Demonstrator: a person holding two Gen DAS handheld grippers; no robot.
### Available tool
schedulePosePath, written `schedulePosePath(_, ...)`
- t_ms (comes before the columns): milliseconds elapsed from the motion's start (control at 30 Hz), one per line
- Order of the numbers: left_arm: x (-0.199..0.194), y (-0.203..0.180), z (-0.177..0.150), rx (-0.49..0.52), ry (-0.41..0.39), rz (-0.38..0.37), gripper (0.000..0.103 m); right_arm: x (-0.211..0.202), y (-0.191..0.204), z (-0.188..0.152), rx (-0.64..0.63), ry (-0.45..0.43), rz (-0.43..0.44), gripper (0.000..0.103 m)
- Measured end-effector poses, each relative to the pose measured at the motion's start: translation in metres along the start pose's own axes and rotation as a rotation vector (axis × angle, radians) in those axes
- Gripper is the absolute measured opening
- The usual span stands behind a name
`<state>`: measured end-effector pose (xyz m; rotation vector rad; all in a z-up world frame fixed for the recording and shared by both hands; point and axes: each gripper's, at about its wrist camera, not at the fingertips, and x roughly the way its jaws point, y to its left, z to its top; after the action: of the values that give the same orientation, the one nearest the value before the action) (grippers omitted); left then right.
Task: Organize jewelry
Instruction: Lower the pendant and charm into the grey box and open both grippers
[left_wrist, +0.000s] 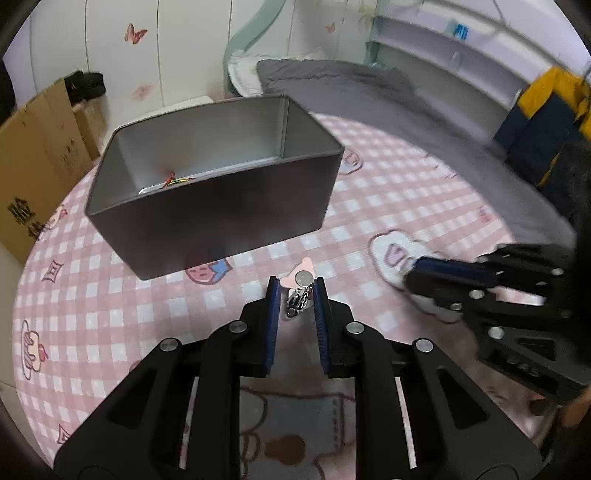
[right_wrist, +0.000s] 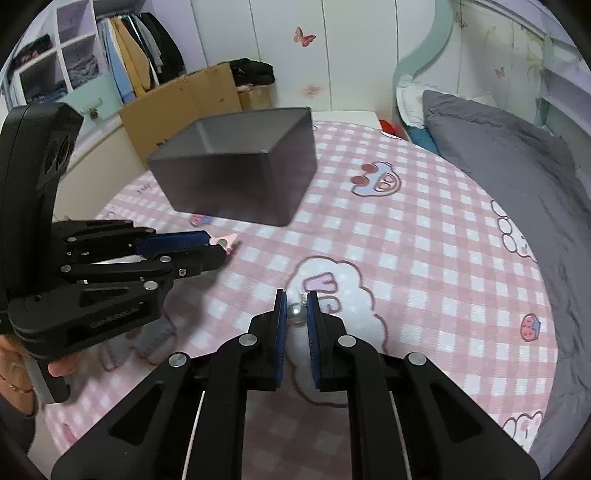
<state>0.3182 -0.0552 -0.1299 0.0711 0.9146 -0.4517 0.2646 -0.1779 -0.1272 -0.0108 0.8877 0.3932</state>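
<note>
A pink checked cartoon bedsheet (right_wrist: 406, 236) is spread over the bed. A grey metal box (left_wrist: 207, 184) is set on it; its inside is seen only from the left wrist. The left gripper (left_wrist: 294, 295) is parted around a pink charm (left_wrist: 301, 278). The right gripper (right_wrist: 296, 308) is closed on a silver bead (right_wrist: 296, 313).

Matte black left gripper (left_wrist: 294, 291) and right gripper (right_wrist: 296, 304), blue ribbed jaws, round silver pivot screws.
</note>
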Motion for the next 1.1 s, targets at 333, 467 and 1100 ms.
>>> schedulePosePath(333,-0.063,0.025,0.022,-0.079,-0.116,-0.135,0.018,-0.024,0.014,0.034,0.030,-0.071,0.078,0.009)
schedulePosePath(467,-0.071,0.042,0.039,-0.119,-0.138,-0.136,0.018,-0.030,0.020,0.058,0.036,-0.108,0.097,0.009)
schedulePosePath(1100,-0.010,0.080,0.075,-0.162,-0.009,-0.057,0.019,0.028,0.030,0.113,0.073,-0.046,0.130,0.009)
